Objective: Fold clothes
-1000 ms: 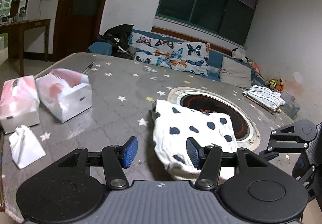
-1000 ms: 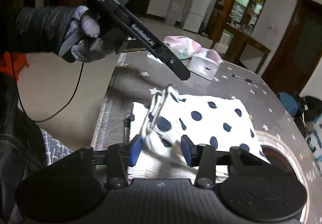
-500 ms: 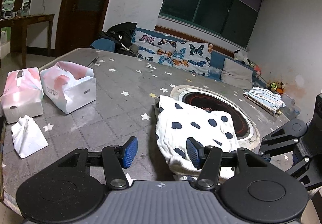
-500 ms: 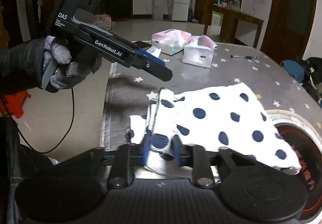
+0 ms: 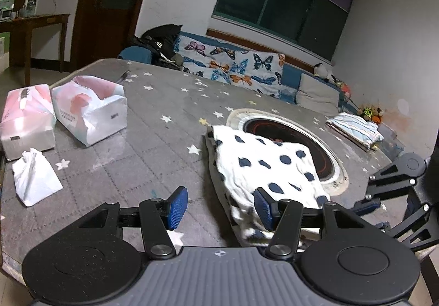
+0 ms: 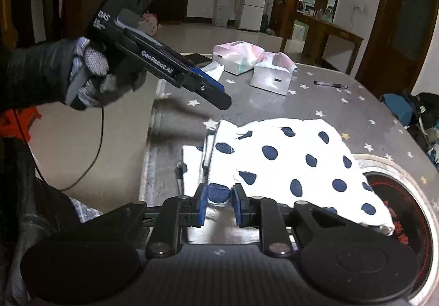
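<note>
Above the table (image 6: 356, 102), gloved hand (image 6: 90, 78) tilts left claw (image 6: 219, 97) downward

Our right gripper (image 6: 218, 205), open a second ago, now pinches the near edge of the polka-dot garment (image 6: 288, 157), while our left gripper (image 5: 219, 207) sits lifted further back.

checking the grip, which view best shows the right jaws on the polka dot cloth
The right wrist view: the right gripper is shut on the polka dot cloth, jaws pinching its near edge. The left wrist view shows only the gripper's black linkage beside the cloth, not the pinch.
</note>
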Tool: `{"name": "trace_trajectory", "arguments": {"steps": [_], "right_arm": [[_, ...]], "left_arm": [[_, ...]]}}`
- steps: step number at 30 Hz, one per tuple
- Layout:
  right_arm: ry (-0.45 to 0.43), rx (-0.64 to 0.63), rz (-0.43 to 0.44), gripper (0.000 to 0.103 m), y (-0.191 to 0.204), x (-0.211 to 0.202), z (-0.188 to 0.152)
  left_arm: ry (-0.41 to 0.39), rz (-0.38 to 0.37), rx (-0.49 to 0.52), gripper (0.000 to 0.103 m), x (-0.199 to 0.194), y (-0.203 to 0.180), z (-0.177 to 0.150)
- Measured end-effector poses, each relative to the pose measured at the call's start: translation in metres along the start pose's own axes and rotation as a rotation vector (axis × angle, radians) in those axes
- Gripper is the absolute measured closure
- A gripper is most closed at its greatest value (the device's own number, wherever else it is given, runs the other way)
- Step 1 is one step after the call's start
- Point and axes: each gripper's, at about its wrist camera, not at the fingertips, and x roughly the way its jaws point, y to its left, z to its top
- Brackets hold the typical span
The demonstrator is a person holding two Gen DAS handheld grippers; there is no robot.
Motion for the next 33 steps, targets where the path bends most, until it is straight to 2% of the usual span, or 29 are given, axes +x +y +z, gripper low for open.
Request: {"name": "trace_trajectory", "arguments": {"steps": [2,5,8,13,15,16,19,20,23,28,33], "right_arm": [[-0.012,-0.024,-0.001,0.059,0.002,-0.001,0.003],[-0.023,-0.069,0.001,0.059,0.007,0.000,0.008],[0.007,-0.117,-0.023,0.059,0.014,0.014,0.009],[0.055,-0.157,-0.052,0.062,0.018,0.033,0.004],[0.057,-0.152,-0.053,0.067,0.016,0.034,0.004],[0.057,-0.150,-0.056,0.069,0.015,0.034,0.005],[0.057,-0.143,-0.056,0.072,0.012,0.034,0.004],[0.056,-0.145,-0.056,0.074,0.011,0.035,0.004],[0.038,-0.144,-0.060,0.081,0.011,0.032,0.005],[0.012,-0.144,-0.091,0.086,0.006,0.020,0.009],[0.019,-0.140,-0.081,0.087,0.005,0.009,0.005]], "left_arm": [[0.018,-0.017,0.002,0.046,0.002,-0.003,-0.002],[0.033,-0.037,0.000,0.045,0.004,-0.008,-0.004],[0.056,-0.046,-0.019,0.037,0.007,-0.010,-0.005],[0.094,-0.062,-0.051,0.039,0.013,-0.012,-0.007],[0.114,-0.073,-0.063,0.040,0.017,-0.011,-0.008],[0.123,-0.079,-0.070,0.042,0.018,-0.011,-0.009],[0.142,-0.096,-0.091,0.059,0.021,-0.010,-0.011],[0.145,-0.101,-0.097,0.069,0.022,-0.009,-0.011],[0.139,-0.105,-0.103,0.082,0.020,-0.009,-0.008],[0.108,-0.137,-0.101,0.093,0.010,-0.012,0.000],[0.107,-0.172,-0.093,0.093,0.006,-0.018,-0.001]]}}
